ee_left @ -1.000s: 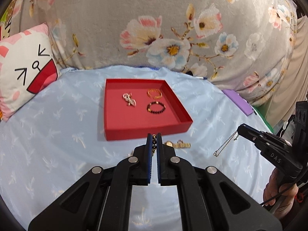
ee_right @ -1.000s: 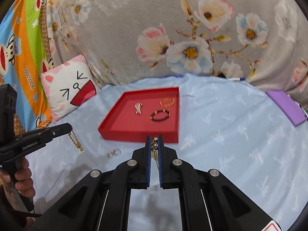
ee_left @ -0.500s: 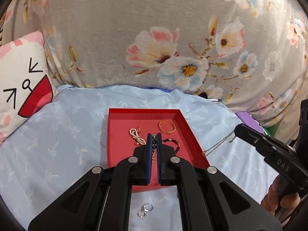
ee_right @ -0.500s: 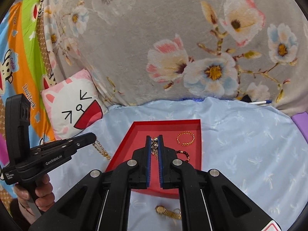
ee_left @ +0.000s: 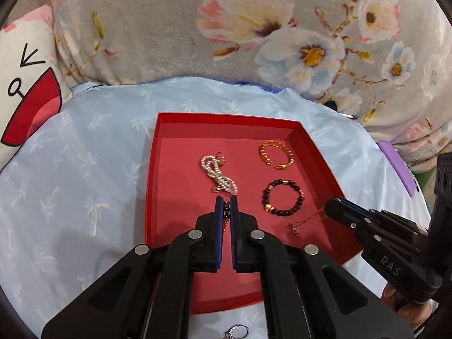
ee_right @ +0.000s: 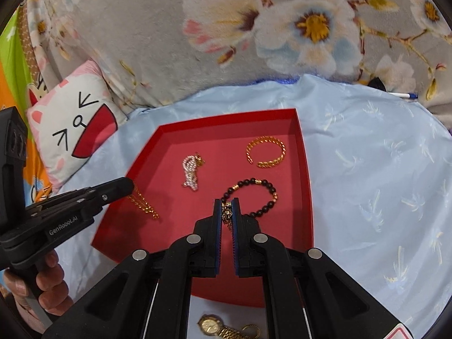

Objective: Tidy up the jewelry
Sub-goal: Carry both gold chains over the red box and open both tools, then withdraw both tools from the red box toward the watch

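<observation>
A red tray (ee_left: 152,186) (ee_right: 306,186) lies on the blue bedsheet. In it are a pearl bracelet (ee_left: 219,176), a gold cuff (ee_left: 276,155) and a dark bead bracelet (ee_left: 284,199). My left gripper (ee_left: 226,200) is shut on a gold chain bracelet (ee_right: 144,204) and holds it low over the tray's left part. My right gripper (ee_right: 226,203) is shut on a thin gold chain (ee_left: 305,221), whose end hangs down to the tray floor at the right.
A gold watch (ee_right: 226,329) and a silver ring pair (ee_left: 237,332) lie on the sheet in front of the tray. A cat-face pillow (ee_right: 73,124) sits at the left, a floral blanket behind, a purple block (ee_left: 397,166) at the right.
Both grippers have moved forward and down over the tray with their chains still held. The tray looms much larger now.
</observation>
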The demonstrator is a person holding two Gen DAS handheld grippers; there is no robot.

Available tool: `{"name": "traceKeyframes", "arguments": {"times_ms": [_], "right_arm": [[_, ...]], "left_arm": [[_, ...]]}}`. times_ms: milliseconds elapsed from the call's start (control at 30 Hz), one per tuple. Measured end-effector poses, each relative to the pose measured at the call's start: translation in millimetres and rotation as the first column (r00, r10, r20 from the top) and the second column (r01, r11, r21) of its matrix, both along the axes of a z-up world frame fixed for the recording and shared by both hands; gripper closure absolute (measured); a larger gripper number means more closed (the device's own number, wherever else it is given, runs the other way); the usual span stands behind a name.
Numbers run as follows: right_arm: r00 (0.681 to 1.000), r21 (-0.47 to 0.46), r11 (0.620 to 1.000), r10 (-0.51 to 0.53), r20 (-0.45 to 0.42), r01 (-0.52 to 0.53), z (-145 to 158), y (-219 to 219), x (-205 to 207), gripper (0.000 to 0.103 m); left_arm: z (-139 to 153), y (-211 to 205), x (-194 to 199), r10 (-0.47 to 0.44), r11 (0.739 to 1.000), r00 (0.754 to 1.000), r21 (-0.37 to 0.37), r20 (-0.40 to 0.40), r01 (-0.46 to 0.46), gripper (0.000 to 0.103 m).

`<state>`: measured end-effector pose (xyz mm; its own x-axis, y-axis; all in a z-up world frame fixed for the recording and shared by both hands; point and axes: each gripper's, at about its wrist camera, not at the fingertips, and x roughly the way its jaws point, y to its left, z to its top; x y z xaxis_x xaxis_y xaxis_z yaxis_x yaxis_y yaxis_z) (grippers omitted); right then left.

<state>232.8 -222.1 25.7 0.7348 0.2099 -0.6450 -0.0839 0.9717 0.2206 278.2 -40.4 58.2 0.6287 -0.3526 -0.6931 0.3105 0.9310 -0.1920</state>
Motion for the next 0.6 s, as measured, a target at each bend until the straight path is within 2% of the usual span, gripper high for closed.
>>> {"name": "traceKeyframes", "arguments": {"times_ms": [67,133,167,200,333,467,600], "right_arm": [[1.0,-0.004,1.0,-0.022,0.005,0.022,-3,-3,1,0.092],[0.999,-0.009,0.999,-0.041,0.012,0.041,-3,-7,0,0.09],[0.999,-0.008,0.999,-0.049,0.018,0.049,-2,-9,-1,0.088],[0.998,-0.004,0.998,-0.055,0.027,0.055,0,-11,-4,0.086],[0.994,-0.03,0.997,-0.064,0.086,0.067,11,-13,-28,0.073],[0.993,-0.027,0.998,-0.047,0.109,0.05,13,-13,-63,0.07],[0.994,-0.016,0.999,-0.048,0.099,0.05,5,-12,-100,0.068]], "left_arm": [[-2,1,3,0.011,1.0,1.0,-0.001,0.004,-0.011,0.098],[-3,2,6,0.034,0.999,0.999,0.009,0.006,-0.034,0.083],[-3,4,6,0.052,0.999,0.999,0.015,0.009,-0.052,0.065],[-2,6,5,0.069,0.997,0.997,0.019,0.018,-0.069,0.057],[6,11,-8,0.082,0.996,0.995,0.039,0.058,-0.084,0.055],[13,20,-36,0.078,0.996,0.994,0.036,0.078,-0.081,0.055],[11,27,-69,0.08,0.996,0.993,0.042,0.091,-0.085,0.05]]}}
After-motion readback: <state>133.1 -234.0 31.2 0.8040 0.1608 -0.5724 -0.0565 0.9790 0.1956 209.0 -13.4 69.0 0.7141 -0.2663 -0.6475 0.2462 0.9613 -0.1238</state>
